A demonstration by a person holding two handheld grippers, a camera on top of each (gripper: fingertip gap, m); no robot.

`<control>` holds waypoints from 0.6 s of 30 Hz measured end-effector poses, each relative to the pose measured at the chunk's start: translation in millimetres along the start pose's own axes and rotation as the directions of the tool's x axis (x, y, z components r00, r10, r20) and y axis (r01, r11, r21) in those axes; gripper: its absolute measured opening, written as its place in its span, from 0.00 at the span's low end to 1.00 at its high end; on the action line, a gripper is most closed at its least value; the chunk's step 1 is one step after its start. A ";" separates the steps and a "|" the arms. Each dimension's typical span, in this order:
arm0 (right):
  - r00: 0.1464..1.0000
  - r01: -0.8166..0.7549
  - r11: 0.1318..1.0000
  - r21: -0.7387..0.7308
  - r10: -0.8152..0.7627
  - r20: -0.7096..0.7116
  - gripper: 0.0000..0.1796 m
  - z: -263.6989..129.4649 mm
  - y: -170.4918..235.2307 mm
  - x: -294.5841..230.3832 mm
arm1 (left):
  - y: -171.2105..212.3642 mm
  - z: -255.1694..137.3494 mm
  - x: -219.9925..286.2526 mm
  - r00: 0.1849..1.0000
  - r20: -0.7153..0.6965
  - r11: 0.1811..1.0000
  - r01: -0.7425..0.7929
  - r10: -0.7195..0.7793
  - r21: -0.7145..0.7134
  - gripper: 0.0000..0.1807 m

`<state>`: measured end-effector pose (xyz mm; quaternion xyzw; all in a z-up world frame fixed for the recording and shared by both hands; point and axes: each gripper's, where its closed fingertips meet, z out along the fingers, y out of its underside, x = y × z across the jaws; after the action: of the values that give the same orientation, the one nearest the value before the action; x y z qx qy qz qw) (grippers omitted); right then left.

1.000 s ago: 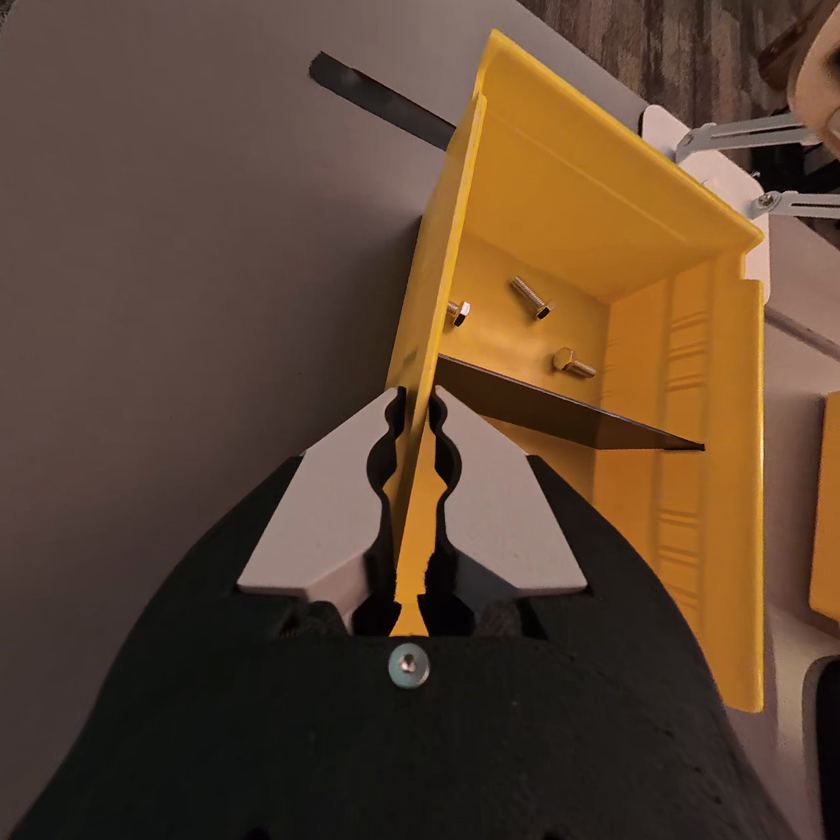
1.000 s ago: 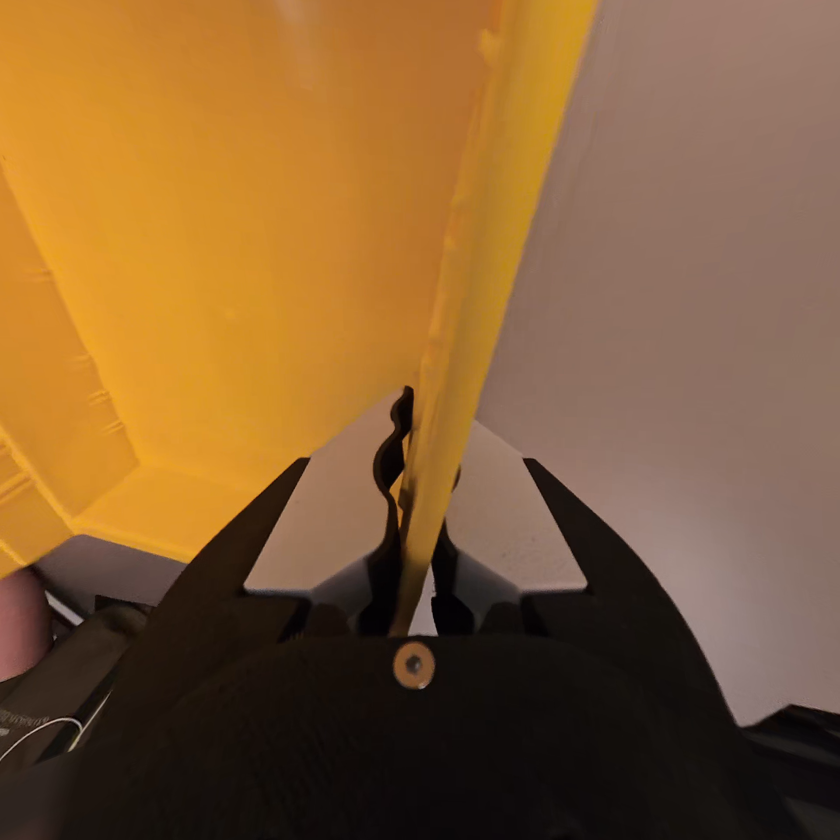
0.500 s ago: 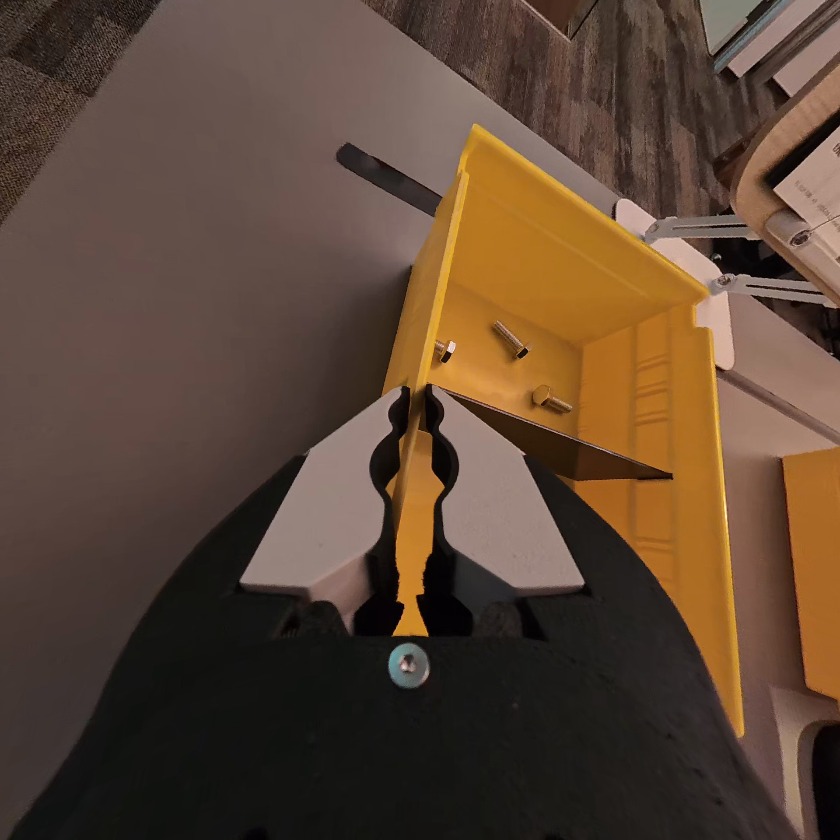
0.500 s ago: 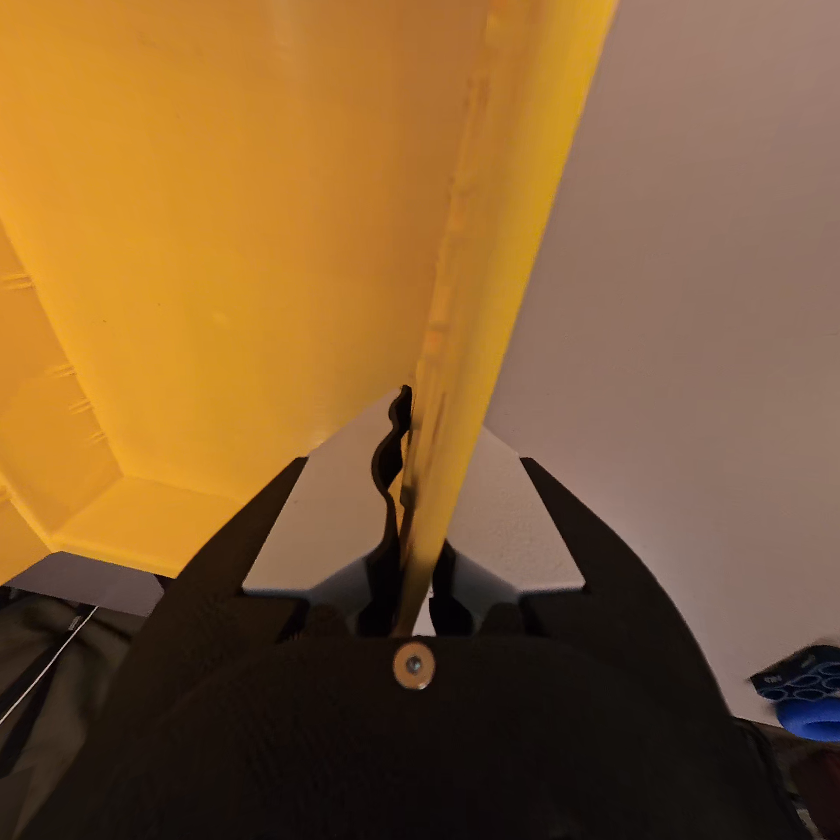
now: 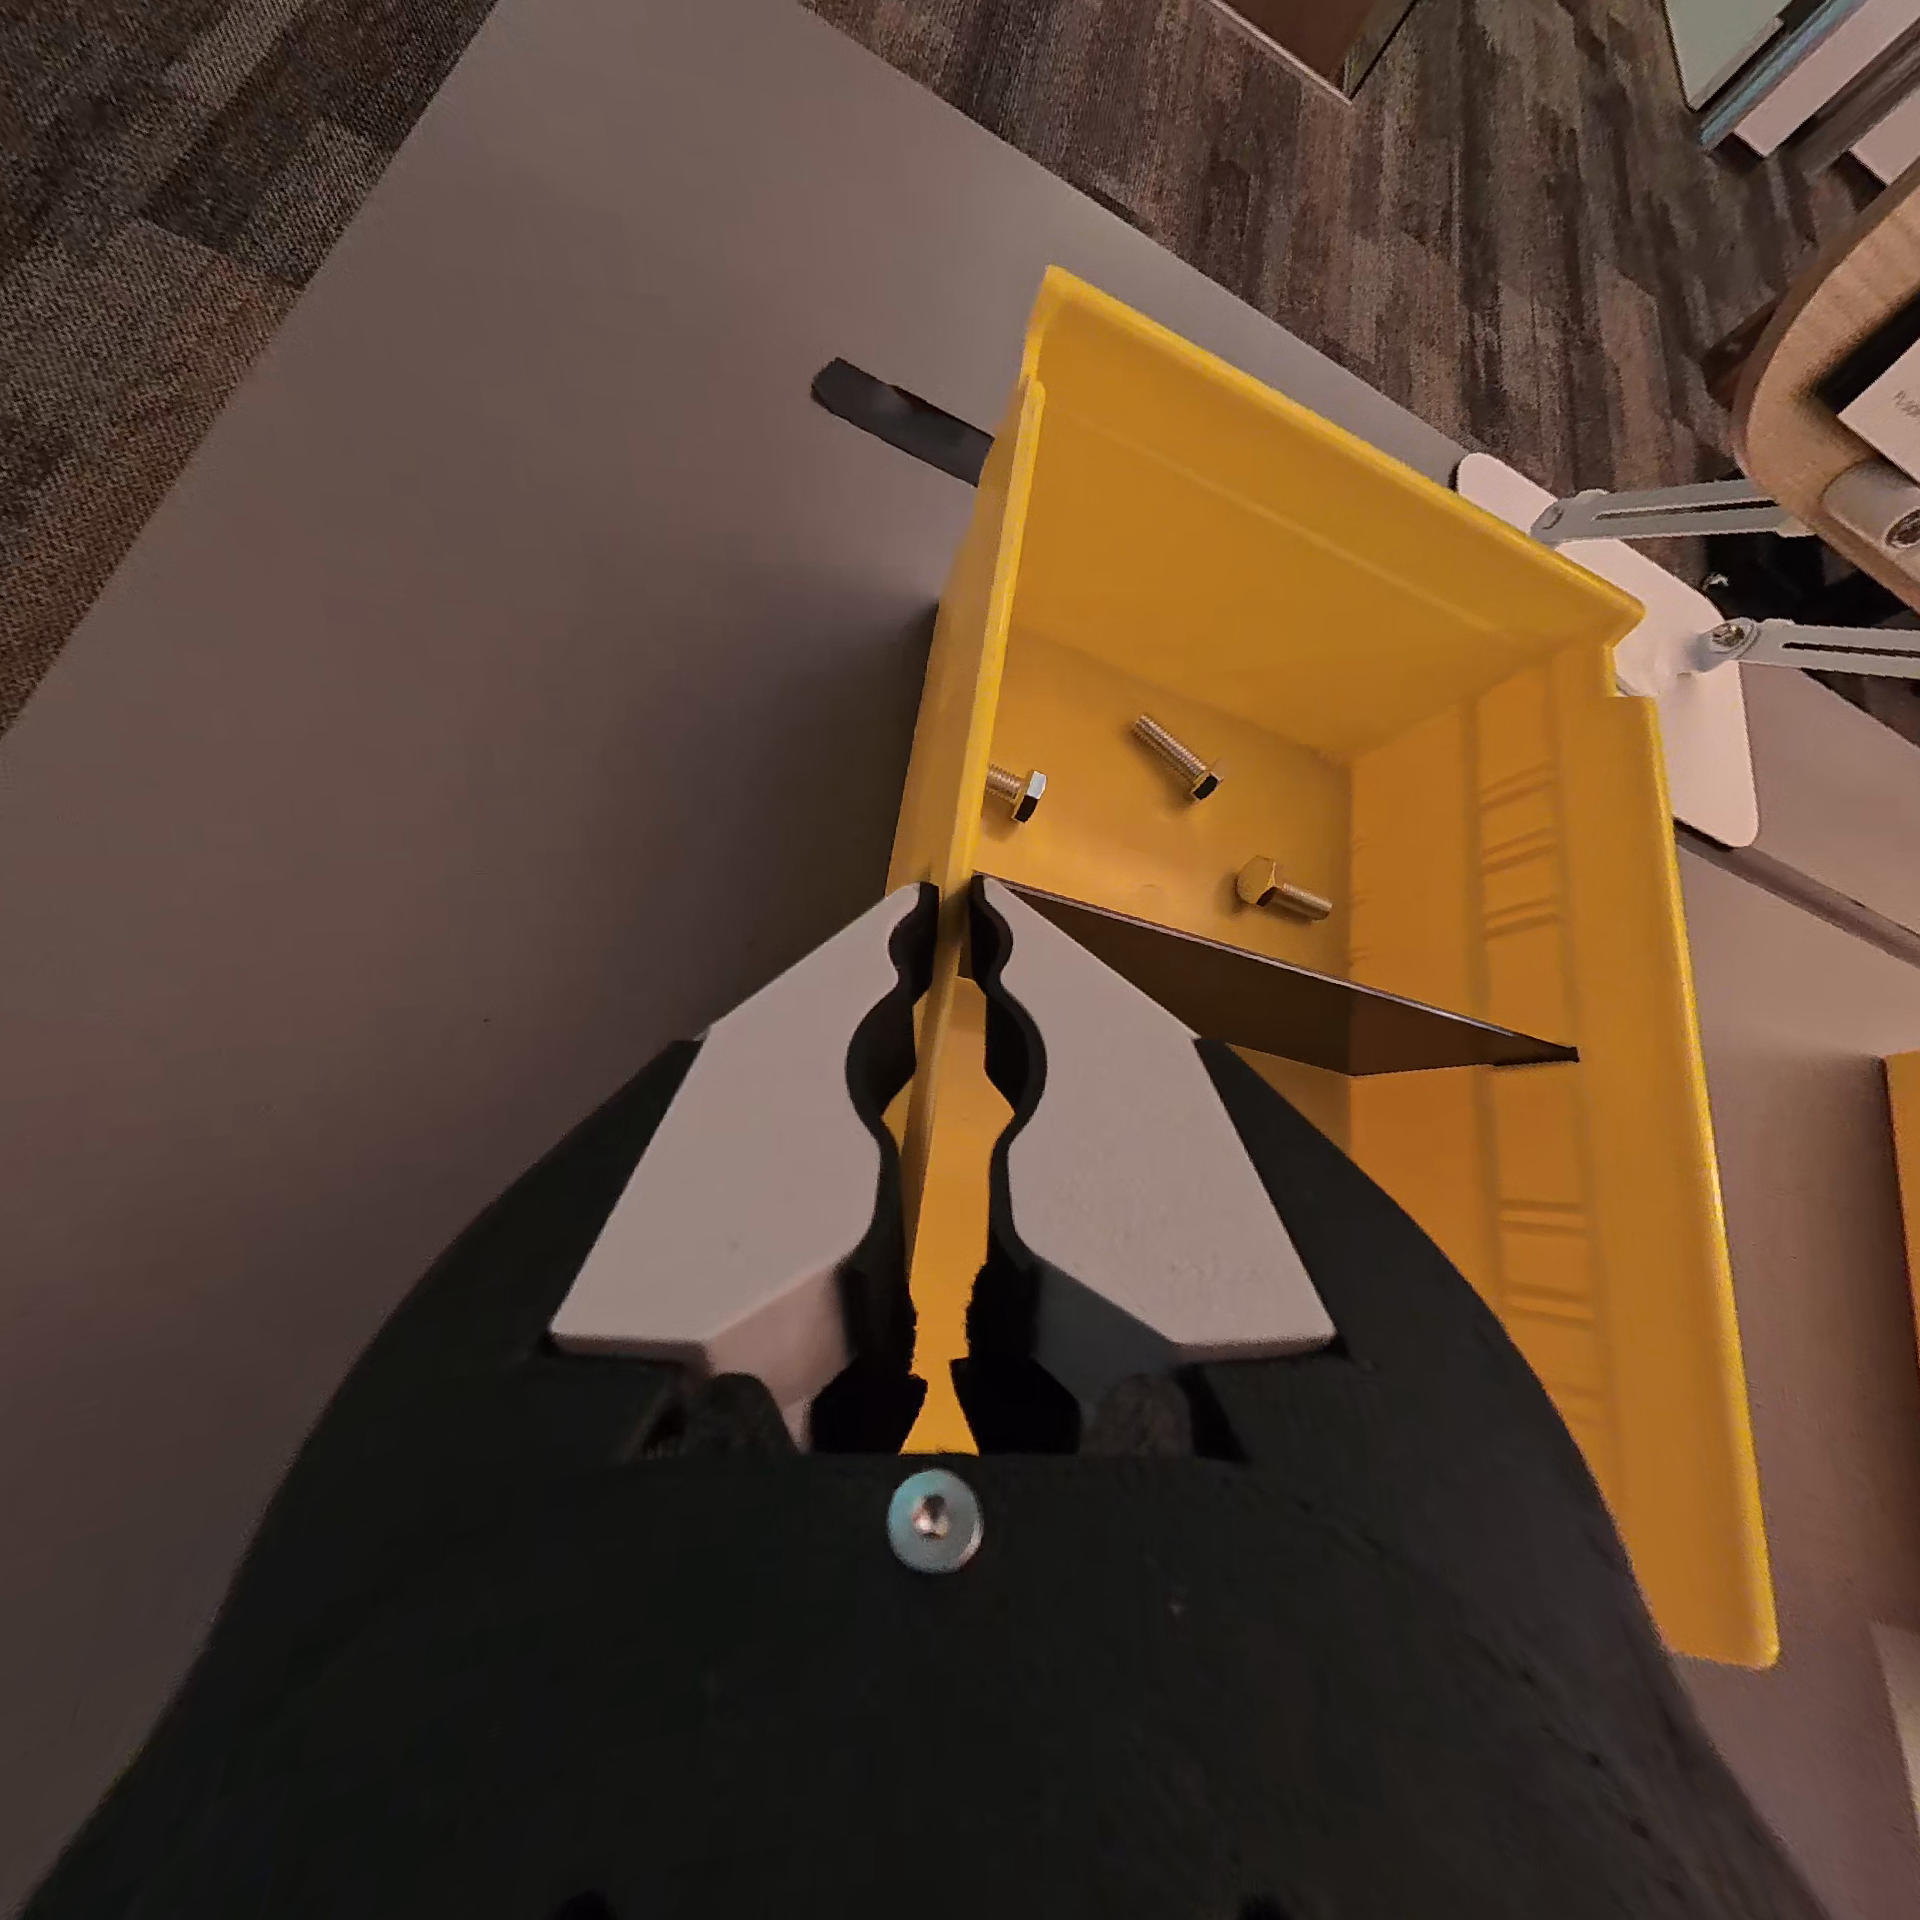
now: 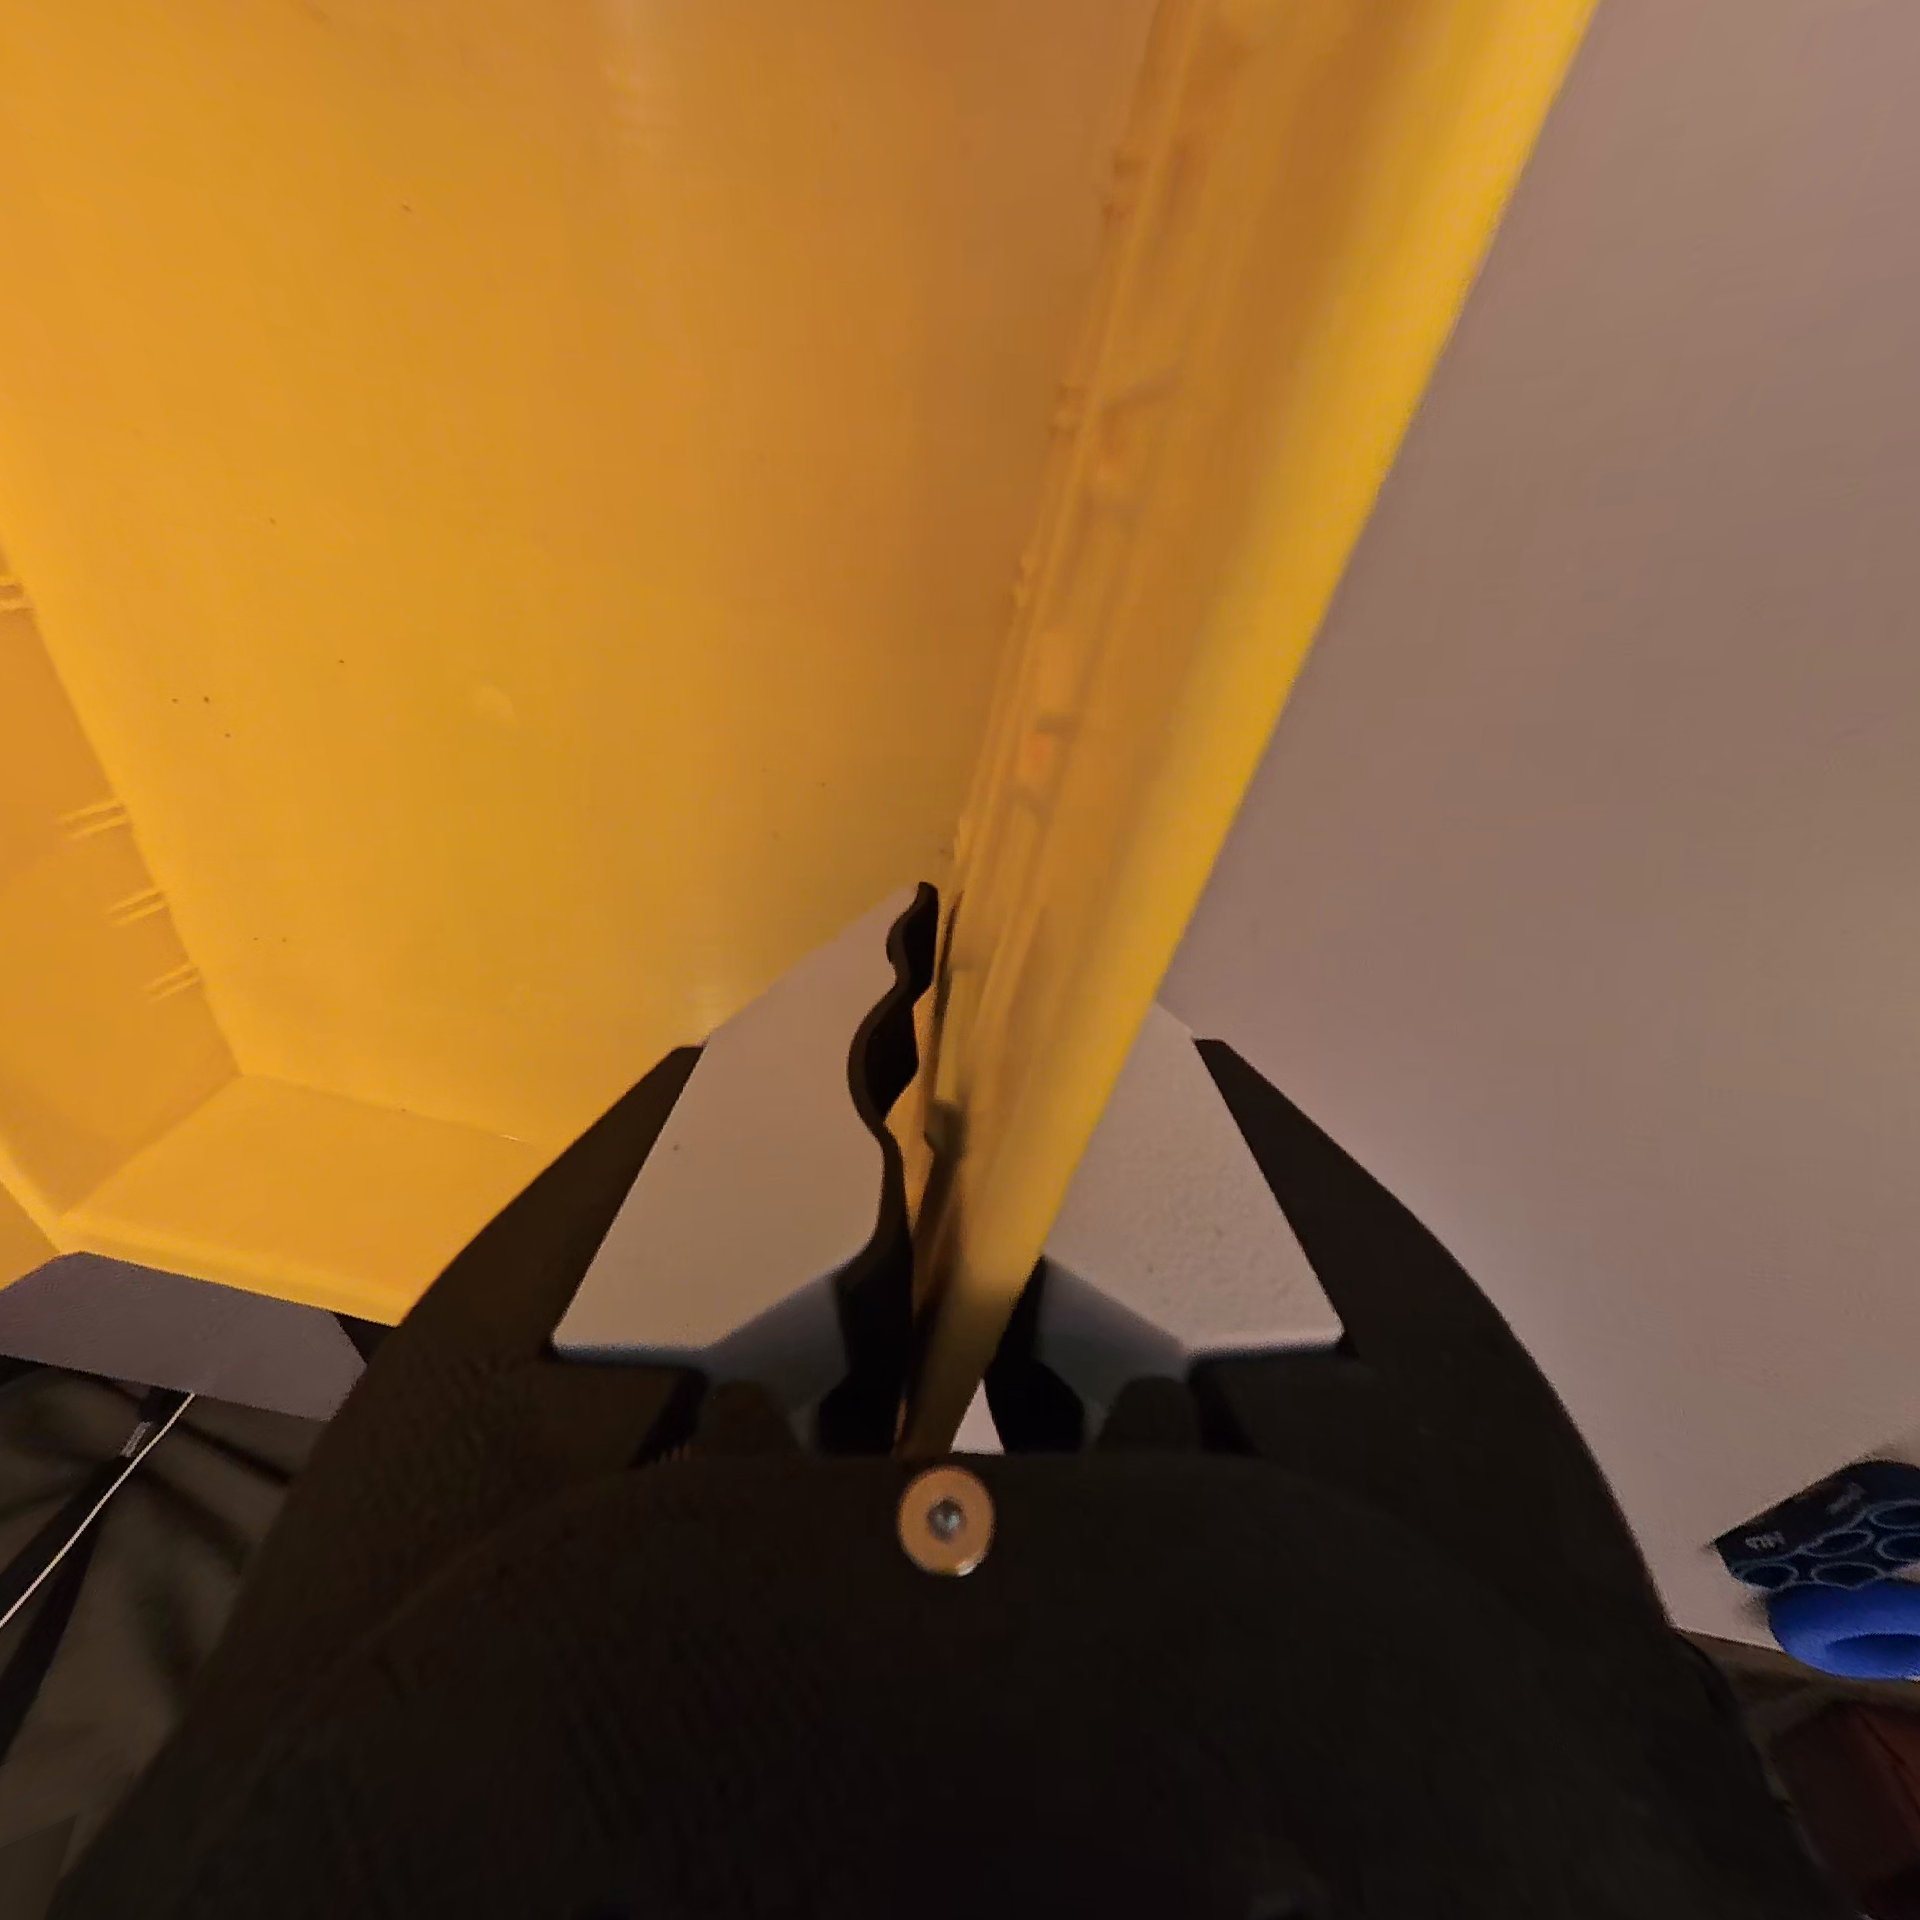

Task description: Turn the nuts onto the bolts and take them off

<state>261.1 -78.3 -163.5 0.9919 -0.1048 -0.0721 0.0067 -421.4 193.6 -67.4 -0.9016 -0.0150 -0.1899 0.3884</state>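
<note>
Grey worktop (image 5: pixel 468 727) lay under my left gripper (image 5: pixel 954 904) and right gripper (image 6: pixel 951 914), each clamped on a yellow bin (image 5: pixel 1299 582) wall; beyond, three bolts (image 5: pixel 1179 756) lay loose inside (no nuts seen, threading not begun).

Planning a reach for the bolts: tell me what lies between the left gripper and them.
Left wrist view: only the black divider separates left gripper from bolts.

Left tongs (image 5: pixel 954 894) and right tongs (image 6: pixel 940 904), both clamped on thin walls.
</note>
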 end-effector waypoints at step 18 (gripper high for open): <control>1.000 -0.013 0.828 0.561 0.023 -0.011 0.18 -124.1 -42.2 -9.6 | -75.4 -105.7 84.0 0.930 -0.276 0.868 -0.084 0.245 0.489 0.13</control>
<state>278.5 -35.2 -40.6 0.9497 -0.1305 -0.0297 -0.2832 -391.6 161.5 80.9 -0.7343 0.0825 -0.2939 0.6063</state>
